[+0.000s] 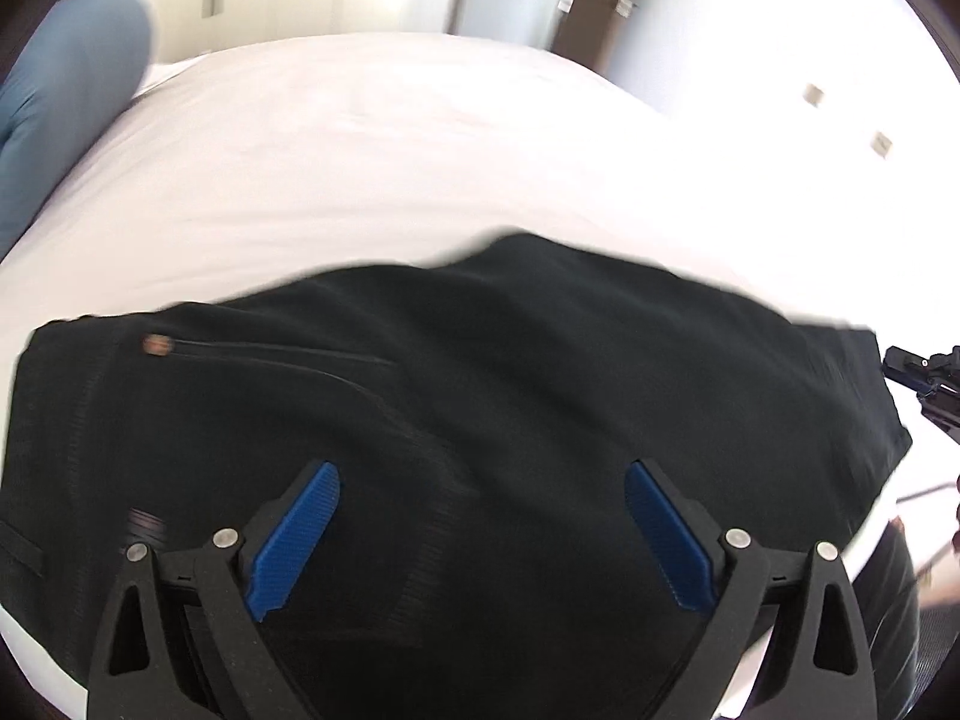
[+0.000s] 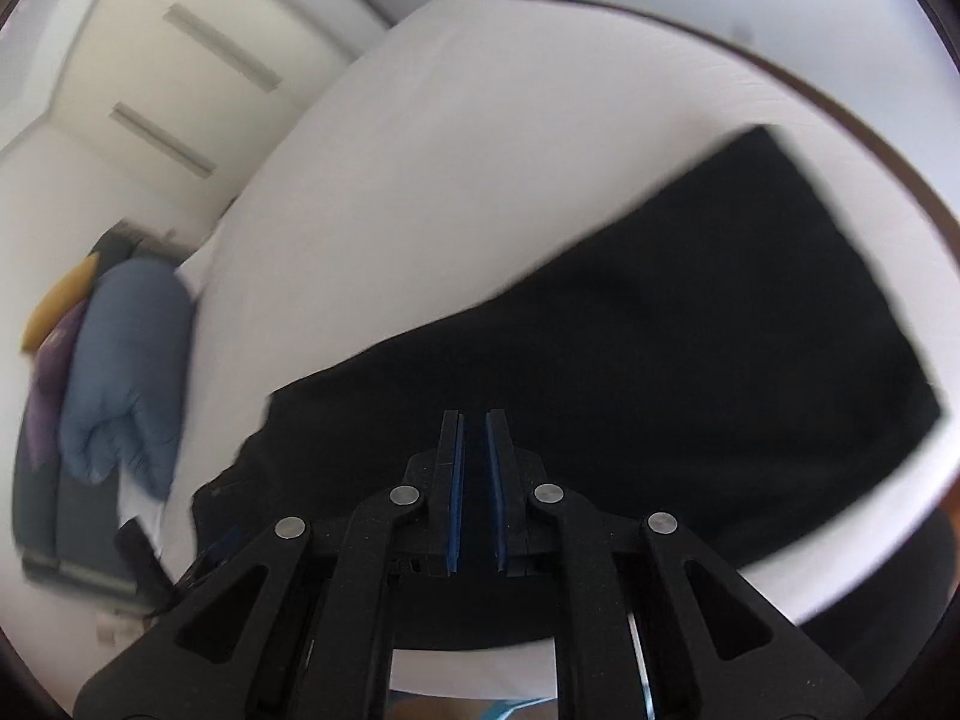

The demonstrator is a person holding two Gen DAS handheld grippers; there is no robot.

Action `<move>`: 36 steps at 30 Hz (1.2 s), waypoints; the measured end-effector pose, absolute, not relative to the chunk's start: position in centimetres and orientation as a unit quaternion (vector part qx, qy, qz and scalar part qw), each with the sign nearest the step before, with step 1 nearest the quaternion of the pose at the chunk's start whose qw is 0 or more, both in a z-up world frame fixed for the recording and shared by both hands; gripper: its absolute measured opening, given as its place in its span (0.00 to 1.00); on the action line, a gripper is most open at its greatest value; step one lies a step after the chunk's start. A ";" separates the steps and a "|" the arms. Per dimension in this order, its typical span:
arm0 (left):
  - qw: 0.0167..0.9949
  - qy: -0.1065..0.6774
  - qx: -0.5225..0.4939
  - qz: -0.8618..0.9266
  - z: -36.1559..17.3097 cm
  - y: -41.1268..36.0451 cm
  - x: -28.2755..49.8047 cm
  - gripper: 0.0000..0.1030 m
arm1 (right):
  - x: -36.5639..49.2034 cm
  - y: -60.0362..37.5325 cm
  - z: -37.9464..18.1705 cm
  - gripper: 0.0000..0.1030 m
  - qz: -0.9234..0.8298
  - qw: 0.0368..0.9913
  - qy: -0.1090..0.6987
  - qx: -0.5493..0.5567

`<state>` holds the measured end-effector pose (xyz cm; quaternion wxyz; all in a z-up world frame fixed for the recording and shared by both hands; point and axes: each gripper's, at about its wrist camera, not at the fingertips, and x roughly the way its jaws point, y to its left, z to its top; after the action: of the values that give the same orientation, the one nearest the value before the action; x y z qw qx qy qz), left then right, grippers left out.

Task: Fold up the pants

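One pair of black pants [image 1: 480, 396], spread flat on the white bed [image 1: 360, 138]. From your left wrist view the long axis runs left-right across the frame, just ahead of and under the jaws; one brown button [image 1: 157, 345] sits ahead-left of them. From your right wrist view the pants [image 2: 660, 330] stretch from below the jaws up and to the right. Your left gripper [image 1: 483, 534] is spread wide, nothing between its two blue pads. Your right gripper [image 2: 474, 492] is nearly closed with a thin gap, nothing visibly pinched. One blue pillow [image 2: 129, 360] lies far left of the jaws, off the bed.
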<state>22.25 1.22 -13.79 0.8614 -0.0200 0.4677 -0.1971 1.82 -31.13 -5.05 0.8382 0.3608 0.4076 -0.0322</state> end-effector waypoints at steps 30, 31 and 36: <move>0.870 0.483 -0.014 -0.099 -16.6 10.2 23.4 0.91 | 4.3 -35.5 -12.5 0.08 -0.008 0.812 0.333 0.479; 0.869 0.483 -0.027 -0.106 -16.1 9.6 23.0 0.91 | 4.3 -34.2 -12.9 0.08 0.026 0.811 0.357 0.463; 0.857 0.500 0.000 -0.127 -15.5 4.6 19.3 0.93 | 3.2 -31.2 -17.4 0.00 0.077 0.798 0.393 0.450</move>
<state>19.28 4.58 -15.51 0.8566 -0.0004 0.5000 -0.1274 3.22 -31.17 -17.44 0.7983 0.4497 0.3931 0.0773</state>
